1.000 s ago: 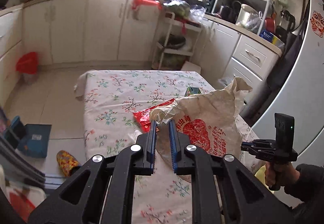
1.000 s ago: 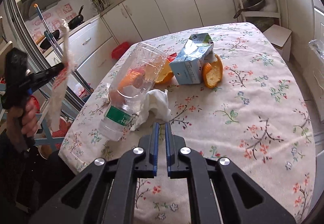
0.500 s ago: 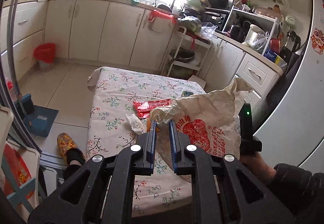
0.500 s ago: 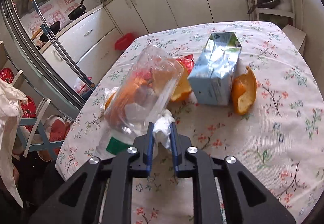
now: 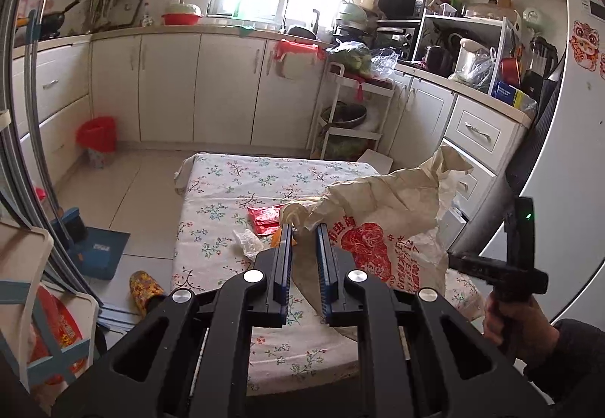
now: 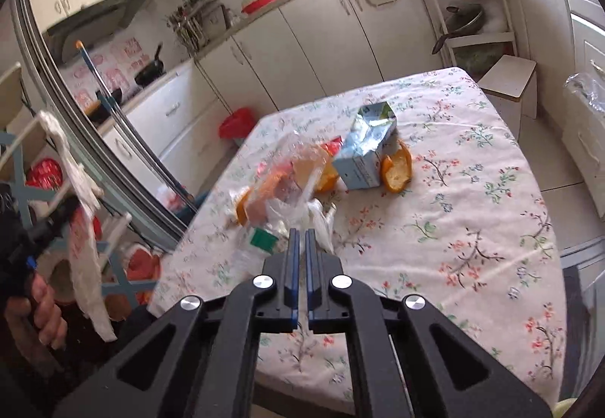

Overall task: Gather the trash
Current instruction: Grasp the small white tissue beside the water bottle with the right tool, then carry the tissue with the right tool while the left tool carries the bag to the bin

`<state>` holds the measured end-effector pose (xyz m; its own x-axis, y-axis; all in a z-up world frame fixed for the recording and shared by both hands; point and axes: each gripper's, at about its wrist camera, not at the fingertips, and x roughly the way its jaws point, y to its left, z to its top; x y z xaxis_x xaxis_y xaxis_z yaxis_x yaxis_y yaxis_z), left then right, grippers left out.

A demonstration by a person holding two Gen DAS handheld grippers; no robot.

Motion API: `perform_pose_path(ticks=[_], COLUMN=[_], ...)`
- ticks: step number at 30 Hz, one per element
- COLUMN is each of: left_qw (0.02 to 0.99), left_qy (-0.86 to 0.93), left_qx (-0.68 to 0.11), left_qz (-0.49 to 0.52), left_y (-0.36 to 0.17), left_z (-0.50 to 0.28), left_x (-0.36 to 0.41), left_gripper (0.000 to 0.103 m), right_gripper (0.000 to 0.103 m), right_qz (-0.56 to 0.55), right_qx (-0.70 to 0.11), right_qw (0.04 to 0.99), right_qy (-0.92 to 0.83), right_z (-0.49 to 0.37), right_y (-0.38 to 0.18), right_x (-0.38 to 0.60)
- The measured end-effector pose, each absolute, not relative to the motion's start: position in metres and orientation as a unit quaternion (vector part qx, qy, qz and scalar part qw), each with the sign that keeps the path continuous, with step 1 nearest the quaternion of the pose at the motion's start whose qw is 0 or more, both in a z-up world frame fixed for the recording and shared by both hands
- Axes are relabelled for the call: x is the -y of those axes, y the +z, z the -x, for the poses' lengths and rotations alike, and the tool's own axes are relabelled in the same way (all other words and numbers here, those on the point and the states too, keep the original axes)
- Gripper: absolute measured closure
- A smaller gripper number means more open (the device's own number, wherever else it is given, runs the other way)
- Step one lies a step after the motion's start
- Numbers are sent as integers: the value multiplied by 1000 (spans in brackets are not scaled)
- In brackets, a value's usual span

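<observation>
Trash bag (image 5: 382, 225) hangs from the left gripper (image 5: 304, 229), pinched at its rim. The right gripper (image 6: 301, 233) has just been closing on the tissue (image 6: 321, 221); next it must lift the tissue into the bag.

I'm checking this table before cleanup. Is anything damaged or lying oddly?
Yes. The milk carton is crumpled and tipped on its side, orange peel beside it. A crushed plastic bottle lies on its side among more peel on the tablecloth.

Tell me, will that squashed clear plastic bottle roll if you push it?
Probably only a little: the squashed clear plastic bottle lies on its side, but its dented walls look uneven. It appears empty, so likely light, and it might slide on the flowered tablecloth.
</observation>
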<state>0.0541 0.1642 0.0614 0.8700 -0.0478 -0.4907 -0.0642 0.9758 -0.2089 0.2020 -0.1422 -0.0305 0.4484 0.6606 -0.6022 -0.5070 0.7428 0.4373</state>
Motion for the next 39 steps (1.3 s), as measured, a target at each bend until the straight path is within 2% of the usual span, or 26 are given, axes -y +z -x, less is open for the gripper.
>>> perform_pose_path(ticks=[1,2,3,4,8,10,11,12,13,14,26,39], left_qw=[961,961,961,961,960,959,959,959,959,959,965,973], left_qy=[4,4,4,4,9,14,16,18,22,25,34,20], left_qx=[-254,-254,-255,-255,-258,-259,-259,-260,-260,-260,-245,-225], left_qz=[111,110,107,106,107,111,112,112,110,109,92,54], left_y=[63,64,65,66,65,64,63,63,62,63,79,106], left_z=[-52,-51,-49,-48,-47,-49,-49,-49,-49,-49,-35,-8], left_x=[-163,-162,-161,-161,-166,-171,-172,-172,-173,-173,-154,-112], left_gripper=[91,91,91,91,91,91,91,91,91,91,91,91], right_gripper=[95,74,49,46,45,48,59,81,93,98,99,99], right_qz=[-89,-83,-71,-60,-44,-38,-44,-51,-59,-66,-146,-137], right_qx=[-403,-408,-403,-394,-407,-416,-424,-430,-437,-438,-358,-308], right_qw=[844,843,849,856,848,843,838,833,826,823,847,876], right_qy=[342,340,334,330,336,338,341,346,352,355,365,344], right_z=[-204,-206,-210,-212,-239,-251,-258,-262,-266,-267,-183,-98], right_y=[-33,-37,-39,-40,-61,-72,-79,-83,-87,-89,-15,35], right_x=[140,136,131,126,95,80,74,70,67,66,156,210])
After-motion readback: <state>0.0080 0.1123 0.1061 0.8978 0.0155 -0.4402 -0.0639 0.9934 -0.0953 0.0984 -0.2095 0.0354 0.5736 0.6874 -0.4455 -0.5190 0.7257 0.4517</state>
